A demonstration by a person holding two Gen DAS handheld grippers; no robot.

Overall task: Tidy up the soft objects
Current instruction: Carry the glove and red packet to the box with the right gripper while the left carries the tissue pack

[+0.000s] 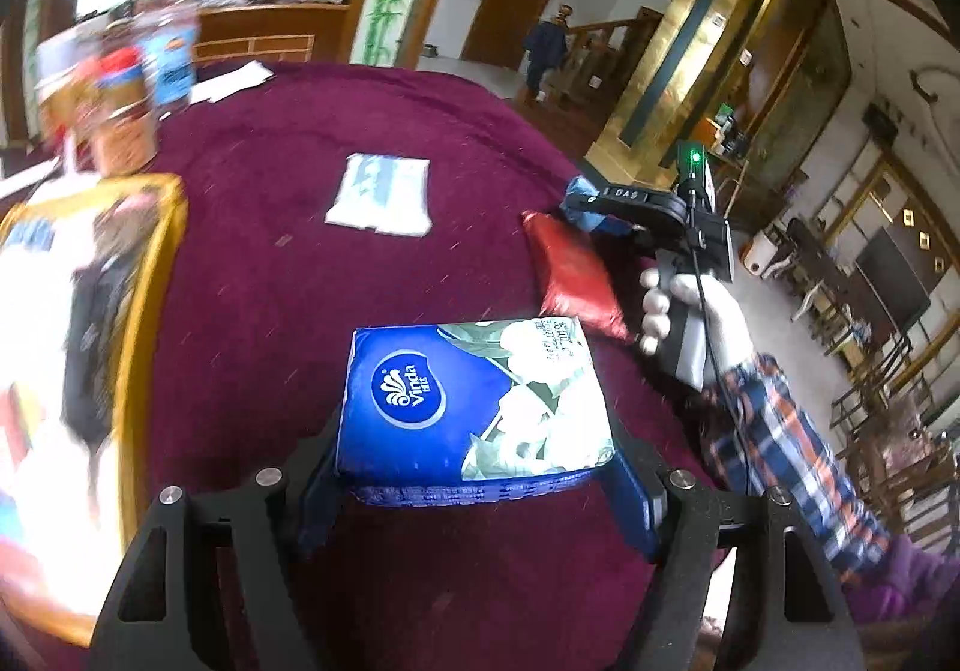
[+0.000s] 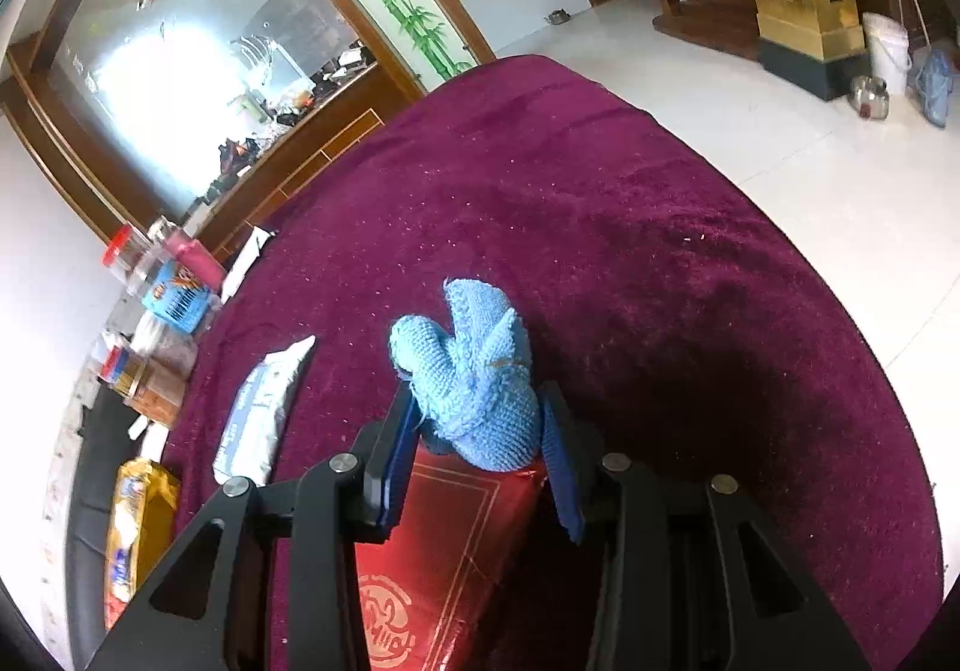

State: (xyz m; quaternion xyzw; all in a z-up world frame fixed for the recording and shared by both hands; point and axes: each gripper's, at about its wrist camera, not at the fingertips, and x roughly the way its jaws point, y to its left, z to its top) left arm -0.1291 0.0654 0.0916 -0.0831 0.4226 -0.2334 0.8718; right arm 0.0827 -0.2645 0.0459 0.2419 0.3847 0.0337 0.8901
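Note:
My left gripper (image 1: 474,482) is shut on a blue Vinda tissue pack (image 1: 474,407), held above the maroon tablecloth (image 1: 360,323). My right gripper (image 2: 480,431) is shut on a bunched light-blue cloth (image 2: 474,377); it shows in the left wrist view (image 1: 579,206) at the table's right edge, the cloth (image 1: 579,191) peeking out. A red packet (image 1: 576,281) lies on the table under the right gripper; it also shows in the right wrist view (image 2: 420,551). A white and blue soft pack (image 1: 381,194) lies mid-table, also seen in the right wrist view (image 2: 258,413).
A yellow-rimmed container (image 1: 144,311) with dark and white items stands at the left, blurred. Jars and bottles (image 1: 120,101) crowd the far left; in the right wrist view they line the table's left side (image 2: 162,311). The table edge (image 2: 780,227) drops to a white floor.

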